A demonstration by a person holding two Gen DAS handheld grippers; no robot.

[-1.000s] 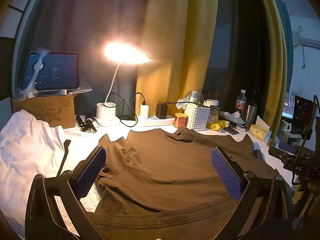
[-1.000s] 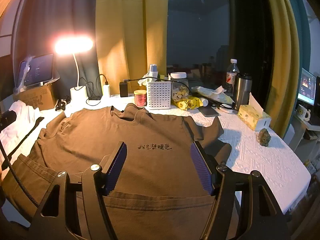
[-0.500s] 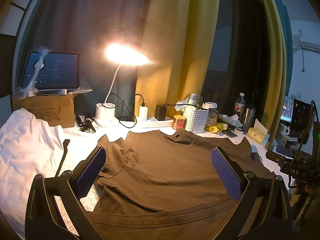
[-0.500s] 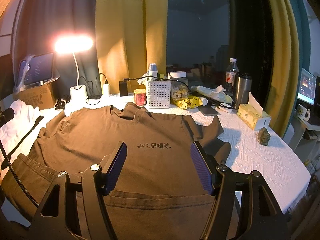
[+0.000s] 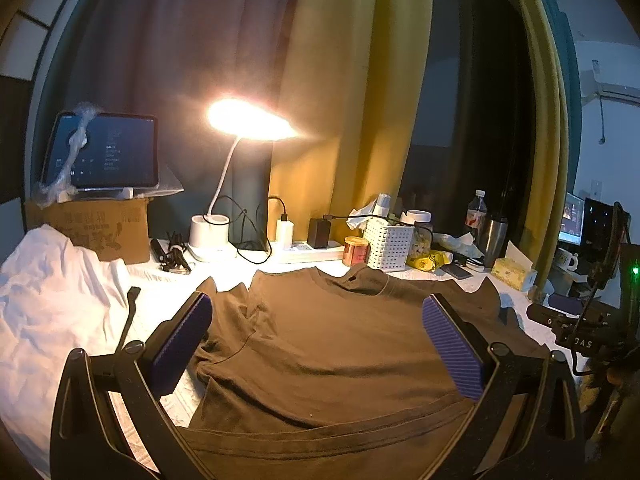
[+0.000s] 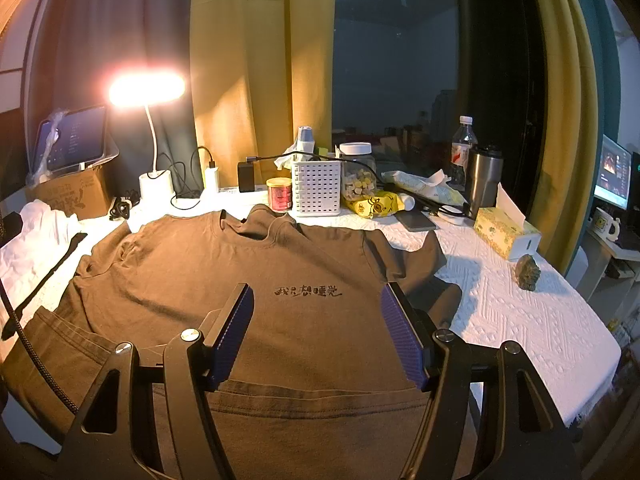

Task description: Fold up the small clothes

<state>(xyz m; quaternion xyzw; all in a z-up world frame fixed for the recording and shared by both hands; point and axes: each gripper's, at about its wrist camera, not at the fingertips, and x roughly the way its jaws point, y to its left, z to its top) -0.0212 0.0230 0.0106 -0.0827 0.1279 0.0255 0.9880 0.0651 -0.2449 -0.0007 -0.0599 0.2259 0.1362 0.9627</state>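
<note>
On the table (image 6: pixel 500 304) the brown T-shirt (image 6: pixel 240 280) lies flat for folding, left gripper (image 5: pixel 316 340) and right gripper (image 6: pixel 316 328) both gaping, empty.

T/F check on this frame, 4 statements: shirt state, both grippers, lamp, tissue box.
1. The brown T-shirt lies spread flat, print side up. True.
2. The right gripper is clamped on the shirt's hem. False: its jaws stand wide apart with nothing pinched; the left gripper is open too.
3. The desk lamp is switched off. False: it glows brightly.
4. The tissue box sits on the white table cover, apart from the shirt. True.
</note>
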